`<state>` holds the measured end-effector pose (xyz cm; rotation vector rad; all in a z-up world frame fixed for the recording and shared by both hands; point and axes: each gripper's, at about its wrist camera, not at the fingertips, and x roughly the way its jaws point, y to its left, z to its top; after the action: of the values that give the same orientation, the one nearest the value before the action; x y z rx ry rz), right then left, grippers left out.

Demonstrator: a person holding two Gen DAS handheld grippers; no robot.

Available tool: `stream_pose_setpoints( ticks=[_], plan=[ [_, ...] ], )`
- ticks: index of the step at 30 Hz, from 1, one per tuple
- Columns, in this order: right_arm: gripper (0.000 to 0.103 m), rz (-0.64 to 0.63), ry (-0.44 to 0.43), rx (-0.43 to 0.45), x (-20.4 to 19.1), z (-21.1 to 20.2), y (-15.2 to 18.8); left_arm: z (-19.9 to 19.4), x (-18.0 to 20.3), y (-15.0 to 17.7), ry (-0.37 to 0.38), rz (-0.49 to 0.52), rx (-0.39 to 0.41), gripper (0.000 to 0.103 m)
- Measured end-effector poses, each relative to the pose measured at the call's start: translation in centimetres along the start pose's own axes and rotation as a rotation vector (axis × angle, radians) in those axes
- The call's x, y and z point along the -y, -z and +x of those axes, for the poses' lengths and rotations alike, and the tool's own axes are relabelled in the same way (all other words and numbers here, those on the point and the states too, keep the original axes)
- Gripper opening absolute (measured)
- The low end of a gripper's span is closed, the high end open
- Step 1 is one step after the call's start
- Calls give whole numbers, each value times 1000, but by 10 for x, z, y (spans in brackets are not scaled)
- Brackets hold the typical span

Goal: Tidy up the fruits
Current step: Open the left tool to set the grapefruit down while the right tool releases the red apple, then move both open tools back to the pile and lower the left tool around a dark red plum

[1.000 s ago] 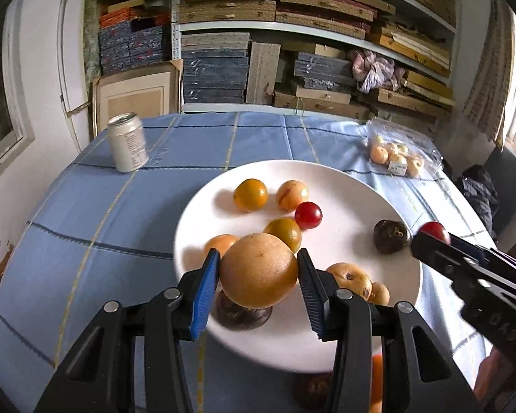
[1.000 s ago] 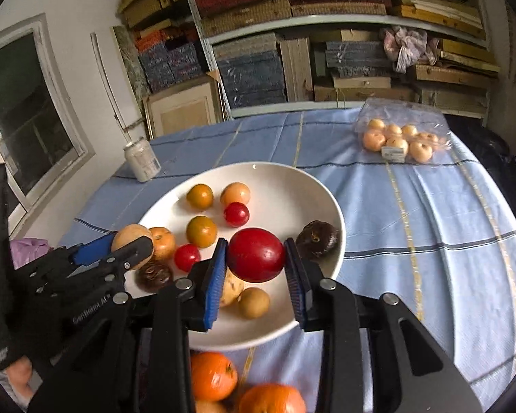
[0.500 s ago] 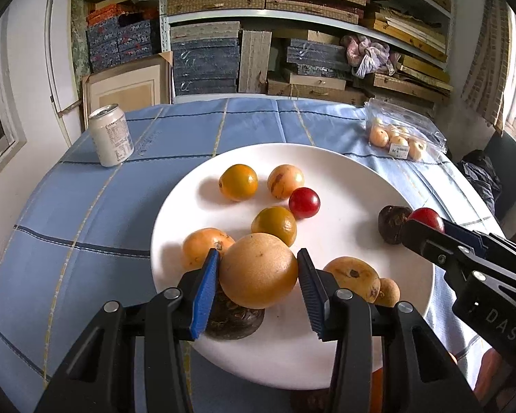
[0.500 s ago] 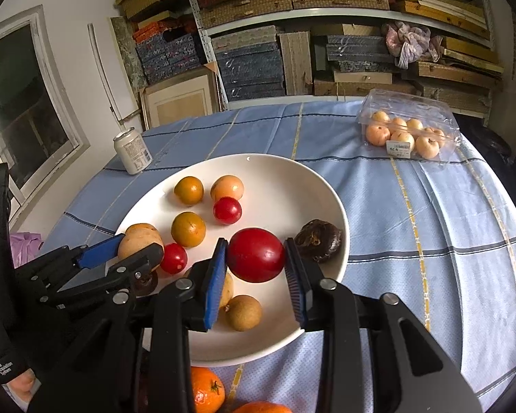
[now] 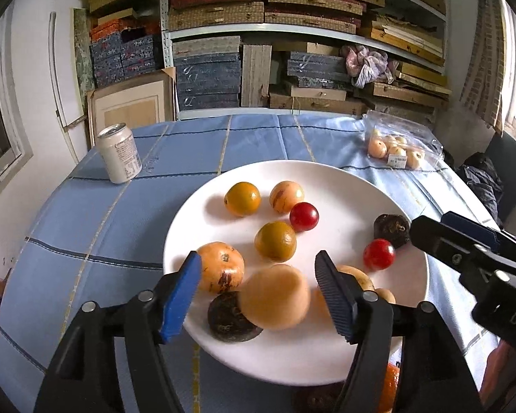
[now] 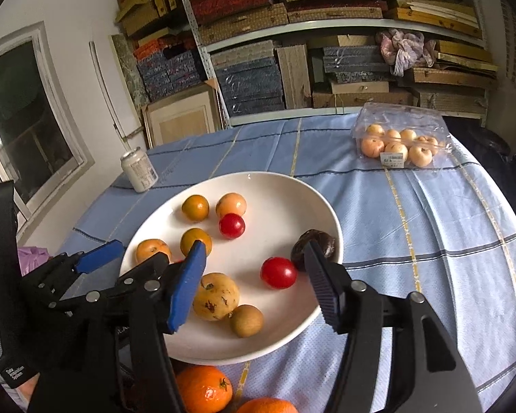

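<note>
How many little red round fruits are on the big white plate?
2. One small red round fruit sits mid-plate beside the orange ones; the other lies near the dark wrinkled fruit. The claws might hide more.

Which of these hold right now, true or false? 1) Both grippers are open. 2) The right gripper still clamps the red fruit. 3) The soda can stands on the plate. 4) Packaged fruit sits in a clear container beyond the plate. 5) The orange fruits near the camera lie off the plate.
1) True: the left gripper and right gripper have just been opening.
2) False: the red fruit lies free on the white plate.
3) False: the soda can stands on the blue tablecloth.
4) True: clear container.
5) True: orange fruits.
</note>
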<state>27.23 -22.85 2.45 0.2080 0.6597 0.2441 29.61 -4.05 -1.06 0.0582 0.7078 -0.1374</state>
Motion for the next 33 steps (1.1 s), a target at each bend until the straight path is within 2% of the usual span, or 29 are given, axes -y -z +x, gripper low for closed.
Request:
stream_pose_setpoints(
  ticks=[6, 12, 18, 21, 23, 28, 33],
  plan=[
    [64, 28, -21, 43, 2, -22, -1, -13, -6, 1, 9, -23, 17, 74],
    [69, 39, -38, 92, -1, -48, 5, -32, -18, 20, 6, -58, 13, 75],
    [80, 68, -36, 113, 9, -74, 44, -50, -48, 60, -22, -131, -27, 75],
    [82, 78, -8, 99, 20, -89, 67, -62, -65, 77, -25, -179, -31, 76],
    [84, 88, 7, 101, 27, -98, 77, -71, -71, 88, -19, -191, -31, 82],
    [86, 126, 25, 80, 47, -116, 105, -85, -60, 109, 0, -131, -35, 82],
    [87, 156, 15, 68, 54, -117, 110, -86, -40, 114, 23, -57, -42, 83]
  ],
)
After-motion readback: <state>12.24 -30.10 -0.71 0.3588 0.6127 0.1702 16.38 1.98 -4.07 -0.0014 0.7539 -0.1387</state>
